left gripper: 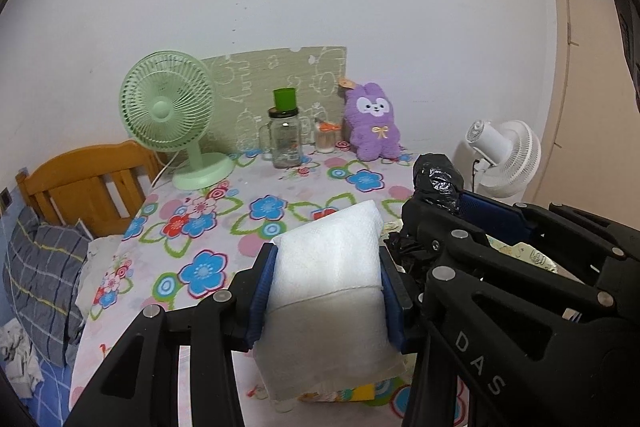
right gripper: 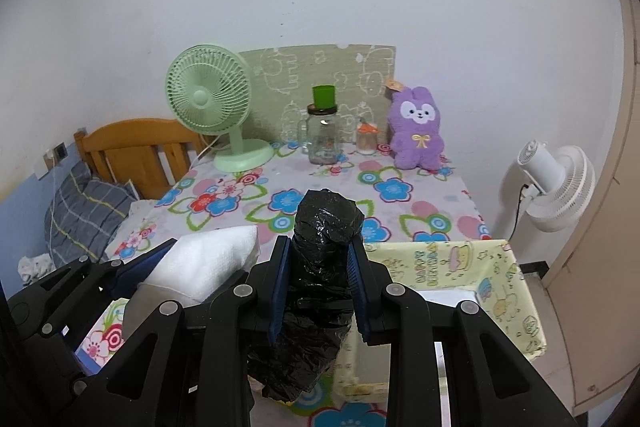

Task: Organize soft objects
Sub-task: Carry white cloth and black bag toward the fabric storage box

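Here the left gripper [left gripper: 326, 291] pinches a white folded pack of soft tissue paper [left gripper: 332, 279] between its blue pads, lifted above the flower-print tablecloth [left gripper: 240, 227]. At its three o'clock, the right gripper [right gripper: 318, 287] is clamped on a crumpled black plastic bag roll [right gripper: 324, 227]. A pale yellow cartoon-print fabric box [right gripper: 500, 279] sits at the right gripper's three o'clock. At twelve o'clock stands a purple plush rabbit [right gripper: 418, 127].

Left tool [left gripper: 326, 291] clamping white tissue pack [left gripper: 328, 275], right tool [left gripper: 448, 203] gripping black bag roll [left gripper: 438, 179], floral table [left gripper: 240, 223]
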Available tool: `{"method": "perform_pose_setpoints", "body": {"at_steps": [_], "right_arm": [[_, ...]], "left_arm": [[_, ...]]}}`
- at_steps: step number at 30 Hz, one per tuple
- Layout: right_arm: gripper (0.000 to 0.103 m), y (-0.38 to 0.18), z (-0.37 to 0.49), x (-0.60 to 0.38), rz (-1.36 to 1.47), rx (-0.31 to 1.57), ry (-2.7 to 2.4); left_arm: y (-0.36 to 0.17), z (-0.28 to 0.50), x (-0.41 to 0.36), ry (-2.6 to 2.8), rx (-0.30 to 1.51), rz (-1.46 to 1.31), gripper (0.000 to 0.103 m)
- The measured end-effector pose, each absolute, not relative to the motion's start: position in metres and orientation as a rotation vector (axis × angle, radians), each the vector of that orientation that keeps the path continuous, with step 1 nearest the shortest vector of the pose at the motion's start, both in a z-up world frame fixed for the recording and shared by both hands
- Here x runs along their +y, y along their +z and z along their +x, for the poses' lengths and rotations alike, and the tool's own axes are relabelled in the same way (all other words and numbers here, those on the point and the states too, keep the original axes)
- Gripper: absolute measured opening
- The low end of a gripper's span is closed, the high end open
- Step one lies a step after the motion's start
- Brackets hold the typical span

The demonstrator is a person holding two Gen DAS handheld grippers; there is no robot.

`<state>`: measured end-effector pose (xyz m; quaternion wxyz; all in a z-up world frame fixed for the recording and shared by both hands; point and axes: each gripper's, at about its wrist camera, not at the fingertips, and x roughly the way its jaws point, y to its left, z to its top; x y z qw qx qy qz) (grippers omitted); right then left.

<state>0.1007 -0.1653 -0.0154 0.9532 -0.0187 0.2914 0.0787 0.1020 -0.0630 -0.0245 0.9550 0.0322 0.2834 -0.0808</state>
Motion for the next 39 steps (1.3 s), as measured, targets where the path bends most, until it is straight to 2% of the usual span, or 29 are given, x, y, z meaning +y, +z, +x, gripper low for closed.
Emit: {"method": "perform_pose_setpoints", "body": {"at_steps": [39], "right_arm": [[0.031, -0.019, 0.129, -0.288, 0.024, 0.593, -0.022]], "left_arm": [[-0.028, 0.143, -0.180, -0.335, 0.594, 0.132, 0.049]]}}
